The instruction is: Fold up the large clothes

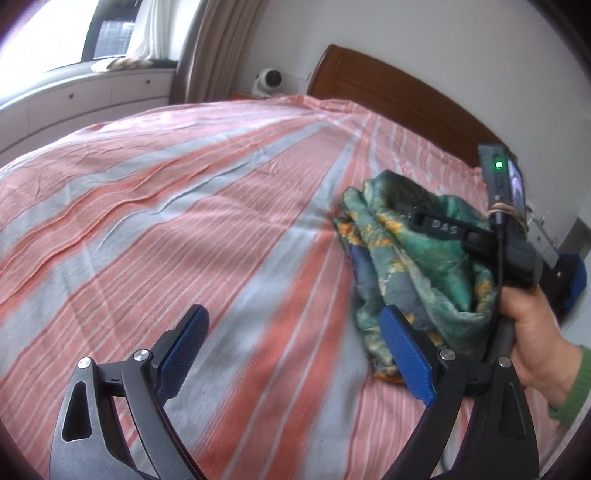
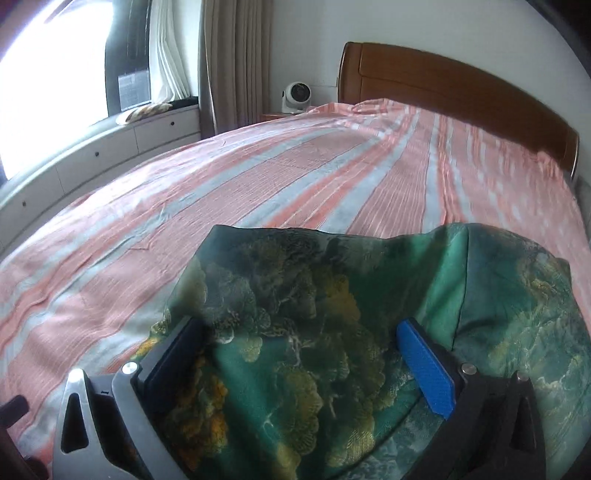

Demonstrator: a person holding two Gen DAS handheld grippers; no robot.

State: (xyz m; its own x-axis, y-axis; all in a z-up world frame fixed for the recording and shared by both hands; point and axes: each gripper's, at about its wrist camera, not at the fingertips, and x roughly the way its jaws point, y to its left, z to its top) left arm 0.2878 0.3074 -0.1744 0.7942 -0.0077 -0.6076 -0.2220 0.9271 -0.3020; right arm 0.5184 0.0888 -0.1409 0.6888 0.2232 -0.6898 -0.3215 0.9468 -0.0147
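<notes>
Left wrist view: left tongs (image 1: 291,354) wide, holding nothing, over the pink-and-grey striped bed (image 1: 155,206); green silky floral-print garment (image 1: 417,258) bunched near the bed's right edge, beside the wooden headboard (image 1: 388,88); right tongs buried in it.

Right wrist view: right tongs (image 2: 306,354) spread wide, cloth (image 2: 314,302) heaped between the fingers, actual grip unclear; garment crumpled, no neat fold visible; judge folding unfinished.

Ahead of my claw stretched a wide bed (image 2: 258,177) under a salmon-and-grey striped cover, its wooden headboard (image 2: 443,88) set against a white wall (image 2: 424,26) at the far right. Beyond the far left corner of the bed stood a small white fan (image 2: 296,95) on a nightstand. Off to my left, daylight blazed through a window (image 2: 55,74) hung with beige curtains (image 2: 232,62), above a curved white bench of drawers (image 2: 110,151).
</notes>
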